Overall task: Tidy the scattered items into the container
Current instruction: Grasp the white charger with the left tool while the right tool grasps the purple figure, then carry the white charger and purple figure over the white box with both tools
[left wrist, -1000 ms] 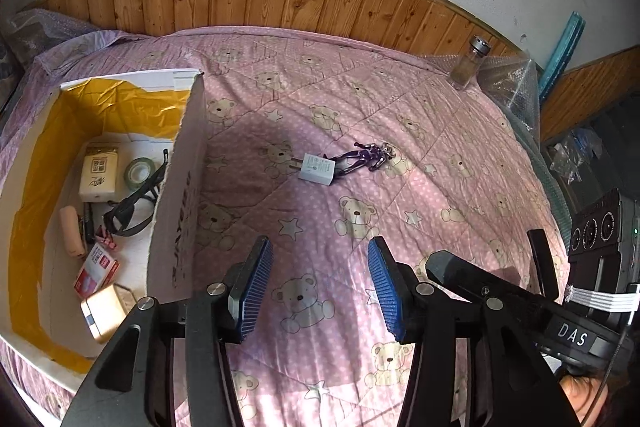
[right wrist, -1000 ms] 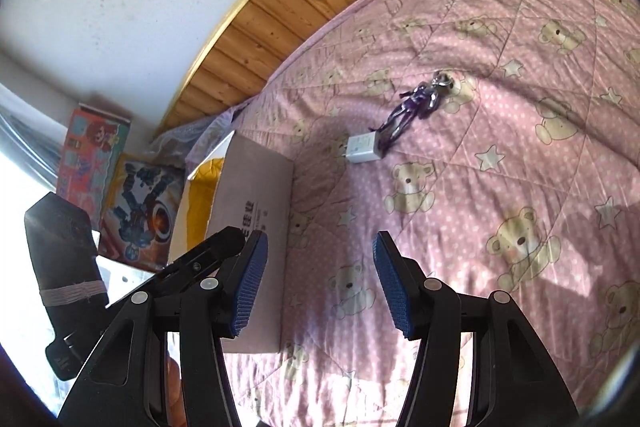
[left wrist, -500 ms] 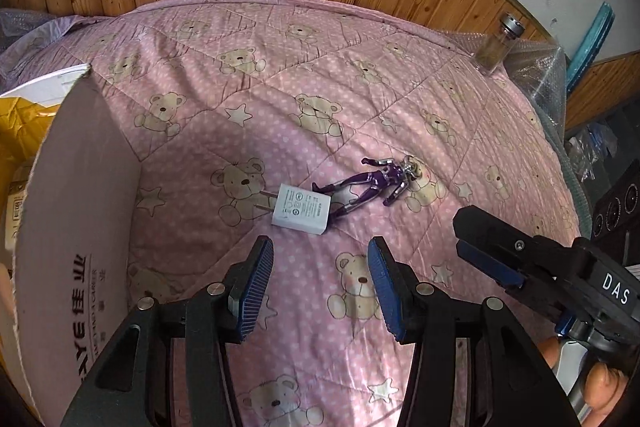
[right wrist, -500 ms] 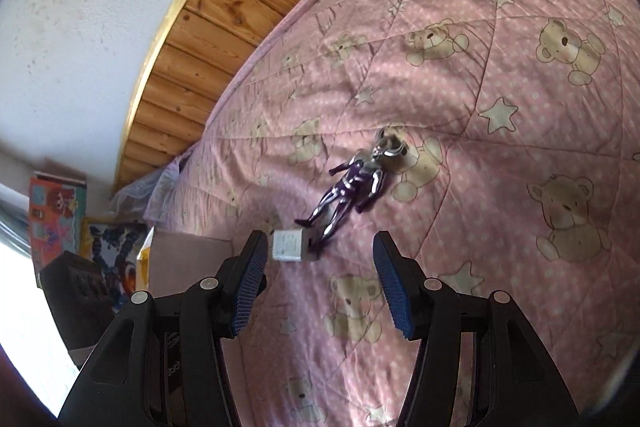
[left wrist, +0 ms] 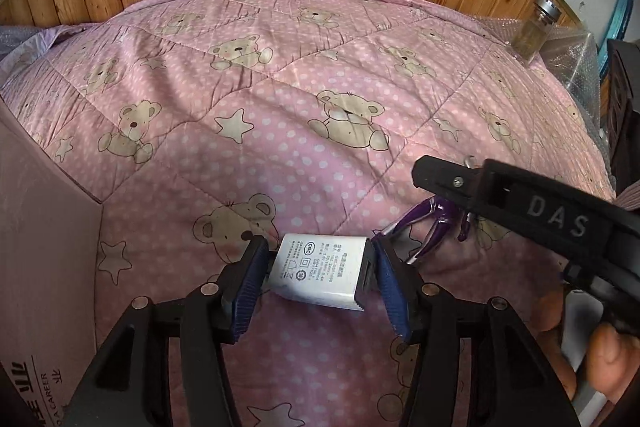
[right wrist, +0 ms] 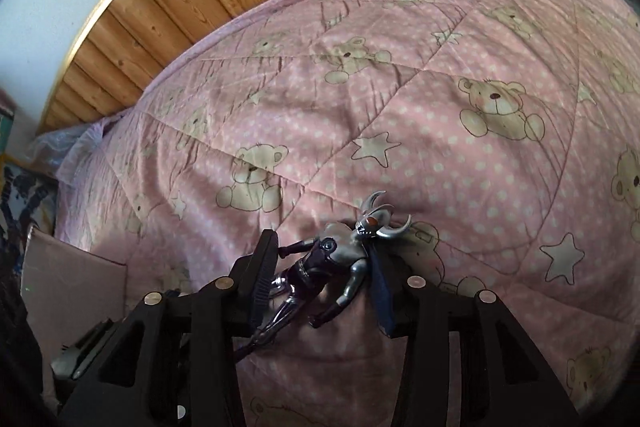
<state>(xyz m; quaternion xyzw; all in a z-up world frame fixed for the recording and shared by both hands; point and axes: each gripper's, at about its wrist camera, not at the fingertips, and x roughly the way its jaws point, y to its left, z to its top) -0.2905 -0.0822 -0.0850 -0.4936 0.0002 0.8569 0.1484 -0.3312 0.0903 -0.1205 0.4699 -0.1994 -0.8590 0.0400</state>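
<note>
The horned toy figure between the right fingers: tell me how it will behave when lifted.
The toy figure looks glossy, so it may slip. Its thin limbs sprawl past the right hand-held gripper, so they could swing if jointed. Lying aslant between the fingers, it may twist as they close.

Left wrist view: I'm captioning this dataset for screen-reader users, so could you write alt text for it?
The left gripper straddles a white charger lying on a pink teddy-bear quilt, pads at its two ends. To its right, the other gripper reaches over a purple toy figure; a cardboard box stands at left.
</note>
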